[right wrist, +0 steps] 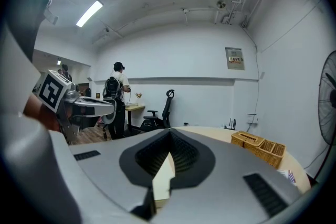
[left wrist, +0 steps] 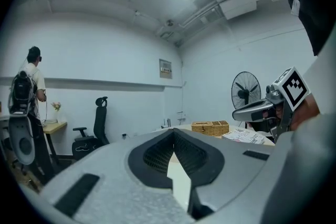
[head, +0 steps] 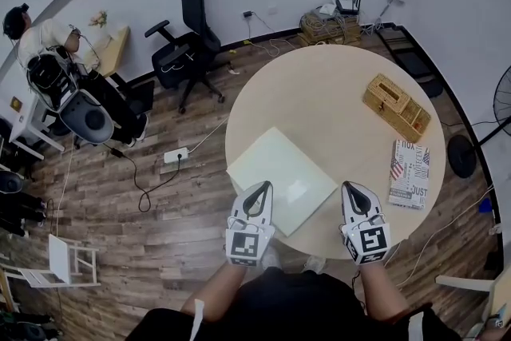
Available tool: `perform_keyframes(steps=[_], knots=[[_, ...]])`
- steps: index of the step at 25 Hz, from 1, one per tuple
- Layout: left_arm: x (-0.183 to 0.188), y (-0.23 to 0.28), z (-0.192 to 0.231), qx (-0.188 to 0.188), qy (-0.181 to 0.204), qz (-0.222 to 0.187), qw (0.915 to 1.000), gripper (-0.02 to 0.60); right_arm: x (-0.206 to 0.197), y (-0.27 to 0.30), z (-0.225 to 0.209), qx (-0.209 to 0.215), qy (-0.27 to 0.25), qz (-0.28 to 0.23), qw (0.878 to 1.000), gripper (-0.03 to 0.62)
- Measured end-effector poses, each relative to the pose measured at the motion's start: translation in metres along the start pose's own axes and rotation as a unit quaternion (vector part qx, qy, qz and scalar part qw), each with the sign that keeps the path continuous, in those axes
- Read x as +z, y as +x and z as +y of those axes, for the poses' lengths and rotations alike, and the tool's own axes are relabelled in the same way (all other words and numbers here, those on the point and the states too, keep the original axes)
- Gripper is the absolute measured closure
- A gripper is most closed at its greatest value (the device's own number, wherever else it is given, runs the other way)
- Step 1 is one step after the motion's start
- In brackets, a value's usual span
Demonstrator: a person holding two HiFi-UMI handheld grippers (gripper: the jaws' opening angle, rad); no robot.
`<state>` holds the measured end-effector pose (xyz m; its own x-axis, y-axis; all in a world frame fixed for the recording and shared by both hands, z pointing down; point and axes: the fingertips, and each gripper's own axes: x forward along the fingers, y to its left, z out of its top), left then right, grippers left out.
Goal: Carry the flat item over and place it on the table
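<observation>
Both the left gripper [head: 259, 189] and the right gripper [head: 352, 190] are pinching their fingers on the near edge of the pale flat panel [head: 281, 172] over the round surface [head: 319, 92]; it is probably light, stiff and slick, so it is best held at widely spaced edge points.

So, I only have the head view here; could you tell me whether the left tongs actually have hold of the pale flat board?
Observer: Yes. In the left gripper view the left tongs are shut on the edge of the flat board, which shows as a pale strip between the pads.
Operator: Thank you. And is the right side gripping as well?
Observer: It is. In the right gripper view the right tongs are shut on the flat board's edge too, and the pale edge runs between the pads toward the camera.
</observation>
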<state>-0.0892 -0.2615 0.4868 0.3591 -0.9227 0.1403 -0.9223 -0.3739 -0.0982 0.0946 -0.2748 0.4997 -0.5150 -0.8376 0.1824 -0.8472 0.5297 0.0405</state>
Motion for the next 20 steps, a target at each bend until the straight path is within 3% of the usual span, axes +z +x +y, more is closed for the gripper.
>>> perform_keyframes(steps=[10, 20], knots=[[-0.004, 0.002, 0.009, 0.006, -0.018, -0.004, 0.9998, 0.575, 0.011, 0.005, 0.007, 0.006, -0.028, -0.011, 1.000, 0.597], [-0.019, 0.000, 0.015, 0.006, -0.036, 0.021, 0.9991, 0.575, 0.010, 0.010, 0.013, 0.010, -0.034, -0.007, 0.999, 0.597]])
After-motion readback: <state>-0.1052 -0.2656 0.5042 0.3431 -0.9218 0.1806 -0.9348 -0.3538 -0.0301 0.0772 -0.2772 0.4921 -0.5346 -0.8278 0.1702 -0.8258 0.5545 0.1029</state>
